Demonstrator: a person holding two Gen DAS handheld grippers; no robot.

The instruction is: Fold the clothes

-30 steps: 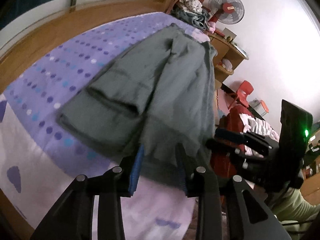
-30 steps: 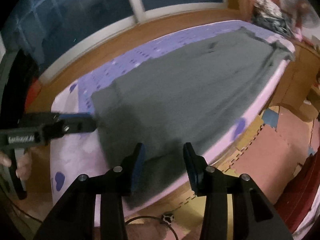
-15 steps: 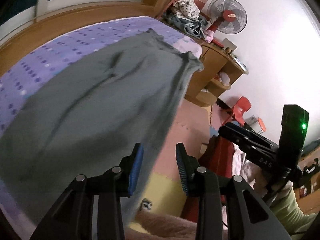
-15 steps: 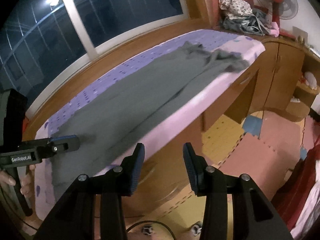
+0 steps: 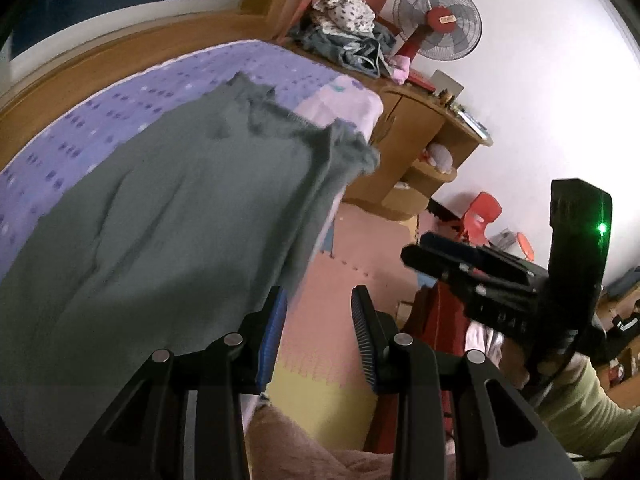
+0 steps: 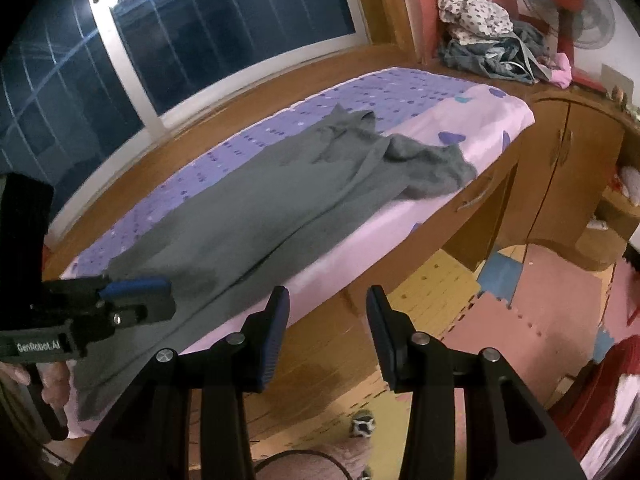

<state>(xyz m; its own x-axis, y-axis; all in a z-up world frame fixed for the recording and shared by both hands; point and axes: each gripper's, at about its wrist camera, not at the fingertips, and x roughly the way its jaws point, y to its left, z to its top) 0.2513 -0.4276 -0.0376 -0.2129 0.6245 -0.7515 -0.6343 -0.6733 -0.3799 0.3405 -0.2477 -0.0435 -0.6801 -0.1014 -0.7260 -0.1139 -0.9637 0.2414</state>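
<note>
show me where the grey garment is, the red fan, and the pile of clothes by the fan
grey garment (image 6: 280, 200), right wrist view, on the flat middle of the cloth on the bed.
red fan (image 5: 438, 20), left wrist view, on its red hub.
pile of clothes (image 6: 476, 12), right wrist view, on the white patterned piece on top.

Both wrist cameras sit off the bed's near edge, looking along their fingers — the left one low and close over the grey garment (image 5: 168, 216), the right one farther back, higher — sharing the bed (image 6: 472, 120), fan (image 5: 438, 20) and floor mats (image 6: 532, 320).
</note>
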